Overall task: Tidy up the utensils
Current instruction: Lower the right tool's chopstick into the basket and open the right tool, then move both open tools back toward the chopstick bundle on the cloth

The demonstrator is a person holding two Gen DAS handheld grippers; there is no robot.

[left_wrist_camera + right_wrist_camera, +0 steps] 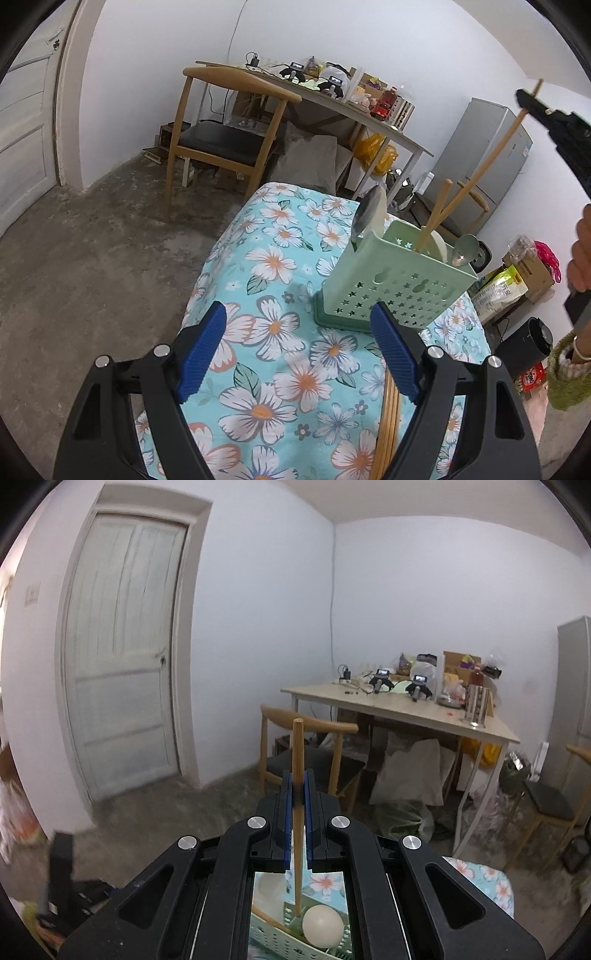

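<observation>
Black gripper (pixel 298 354), blue ribbed pads (pixel 393 350), silver screws, green knit cuff (pixel 567 373)

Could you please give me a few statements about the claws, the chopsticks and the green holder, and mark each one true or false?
1. The right claw is shut on a chopstick. True.
2. The left claw grips a spoon. False: it is open and holds nothing.
3. The green holder lies on its side. False: it stands upright on the floral cloth.
4. Some chopsticks lie on the cloth near the left claw. True.
5. The holder is empty. False: it already holds a metal spoon and another chopstick, among other things.
</observation>
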